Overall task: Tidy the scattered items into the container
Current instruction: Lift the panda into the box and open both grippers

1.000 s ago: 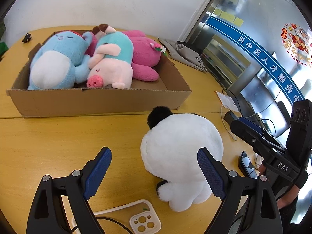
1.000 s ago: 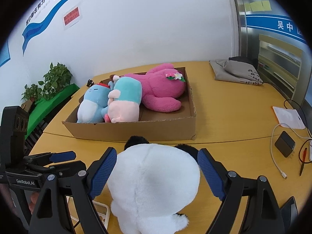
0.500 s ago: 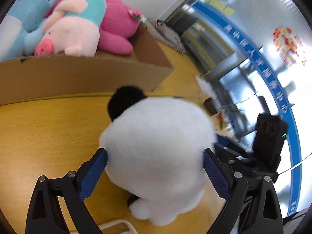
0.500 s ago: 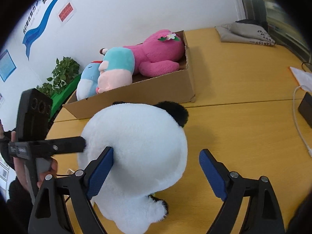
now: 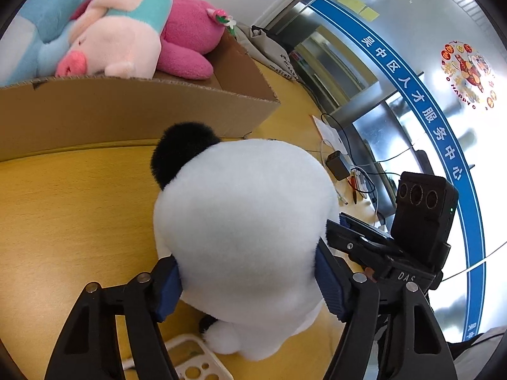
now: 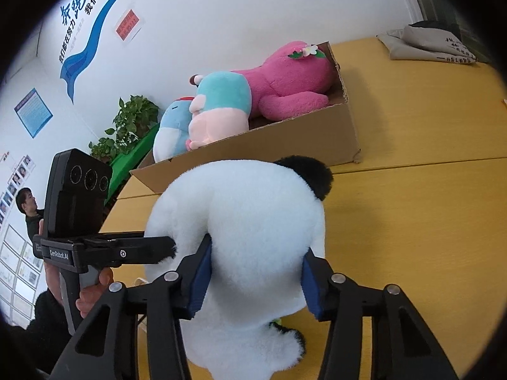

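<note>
Because the panda toy (image 5: 247, 231) is wide and soft, both grippers clamp it at once: the left gripper (image 5: 250, 285) and the right gripper (image 6: 256, 281) each have their blue pads pressed into its white body. It sits on the table (image 5: 69, 209) just short of the cardboard box (image 5: 126, 110), which holds three stuffed animals; the double grip probably serves to carry it over the near wall.

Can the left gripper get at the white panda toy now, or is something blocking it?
Probably yes: the left gripper already has its jaws pressed against both sides of the white panda toy, with nothing between them.
</note>
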A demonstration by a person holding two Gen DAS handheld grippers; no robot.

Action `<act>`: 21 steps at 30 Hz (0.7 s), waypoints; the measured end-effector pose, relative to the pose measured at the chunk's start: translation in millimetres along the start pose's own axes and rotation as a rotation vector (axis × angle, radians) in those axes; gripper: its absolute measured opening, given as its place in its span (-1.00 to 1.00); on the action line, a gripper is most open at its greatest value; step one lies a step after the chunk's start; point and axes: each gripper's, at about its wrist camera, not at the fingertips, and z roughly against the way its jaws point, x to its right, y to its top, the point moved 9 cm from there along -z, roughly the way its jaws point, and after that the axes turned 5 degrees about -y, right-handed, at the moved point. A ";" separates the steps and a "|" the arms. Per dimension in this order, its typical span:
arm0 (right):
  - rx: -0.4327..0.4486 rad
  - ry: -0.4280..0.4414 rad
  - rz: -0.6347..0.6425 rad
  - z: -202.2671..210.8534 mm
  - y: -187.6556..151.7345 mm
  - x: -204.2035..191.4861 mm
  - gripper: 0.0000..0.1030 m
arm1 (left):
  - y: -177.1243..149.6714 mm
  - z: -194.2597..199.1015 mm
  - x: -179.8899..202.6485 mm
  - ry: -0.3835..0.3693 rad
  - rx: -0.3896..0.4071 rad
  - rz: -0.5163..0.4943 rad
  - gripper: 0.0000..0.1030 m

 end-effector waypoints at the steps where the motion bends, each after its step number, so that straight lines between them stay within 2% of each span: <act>1: 0.011 0.003 0.006 3.4 1.8 -3.8 -0.12 | 0.6 5.3 5.1 0.008 0.008 -0.013 0.49; 4: 0.072 -0.003 0.061 21.6 17.6 -22.6 -0.15 | 16.5 26.4 22.2 0.008 0.066 -0.036 0.49; 7: 0.154 -0.003 0.113 43.5 52.7 -39.4 -0.16 | 49.3 49.6 43.4 0.010 0.134 -0.074 0.49; 12: 0.287 -0.009 0.208 64.2 138.3 -58.2 -0.17 | 138.4 77.8 62.4 0.038 0.239 -0.191 0.49; 15: 0.334 -0.022 0.254 52.8 188.0 -54.4 -0.17 | 187.5 75.7 47.0 0.072 0.253 -0.186 0.49; 17: 0.332 -0.032 0.248 30.2 212.5 -42.7 -0.19 | 213.1 61.8 24.9 0.109 0.236 -0.155 0.49; 20: 0.317 -0.071 0.246 -8.8 227.7 -20.5 -0.24 | 233.0 25.6 -15.7 0.161 0.177 -0.098 0.50; 21: 0.296 -0.087 0.240 -25.9 227.2 -9.5 -0.34 | 234.9 8.6 -32.0 0.173 0.144 -0.070 0.49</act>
